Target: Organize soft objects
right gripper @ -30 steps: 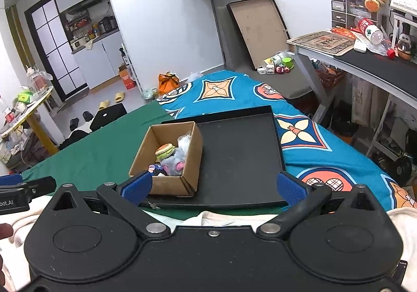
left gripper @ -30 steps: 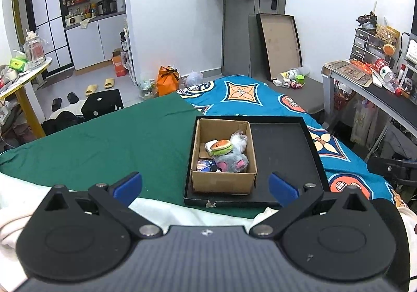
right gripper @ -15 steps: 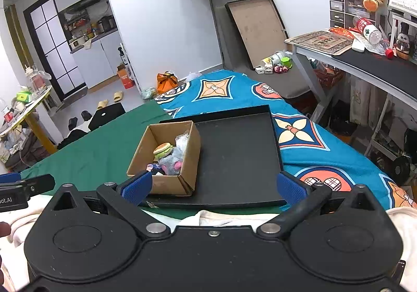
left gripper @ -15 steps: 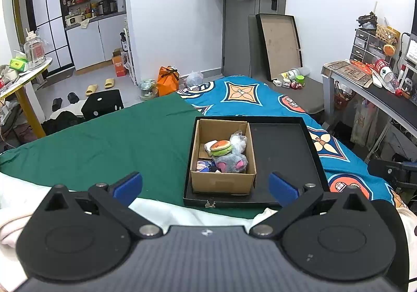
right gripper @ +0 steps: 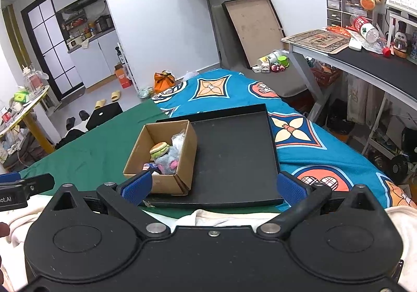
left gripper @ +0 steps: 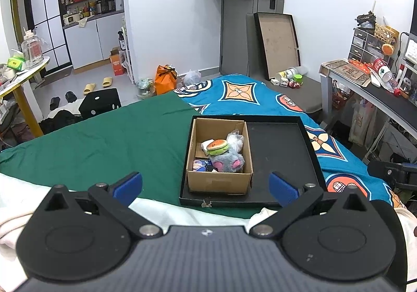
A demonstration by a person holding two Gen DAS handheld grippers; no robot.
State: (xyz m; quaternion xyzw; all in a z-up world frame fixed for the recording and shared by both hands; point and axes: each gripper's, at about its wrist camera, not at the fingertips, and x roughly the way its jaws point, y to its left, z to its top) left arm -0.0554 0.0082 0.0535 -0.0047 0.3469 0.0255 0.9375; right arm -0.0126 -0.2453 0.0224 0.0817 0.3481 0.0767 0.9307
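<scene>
A brown cardboard box (left gripper: 219, 180) (right gripper: 182, 182) stands in the left part of a black tray (left gripper: 281, 146) (right gripper: 234, 151) on the bed. Inside it lie a burger plush (left gripper: 215, 145) (right gripper: 159, 148), a grey plush with pink ears (left gripper: 227, 161) (right gripper: 166, 161), a clear plastic bag (left gripper: 235, 139) and a small blue item (left gripper: 199, 164). My left gripper (left gripper: 206, 186) is open and empty, held back from the tray's near edge. My right gripper (right gripper: 213, 187) is open and empty, also near the tray's near edge.
The bed has a green cloth (left gripper: 104, 143) on the left and a blue patterned cover (left gripper: 247, 94) on the right. White fabric (left gripper: 161, 211) lies at the near edge. A desk (right gripper: 365, 57) stands right. The other gripper's tip (right gripper: 26, 185) shows at left.
Both grippers have shifted only slightly; the right view has drifted a little. Nothing in the box or tray has moved.
</scene>
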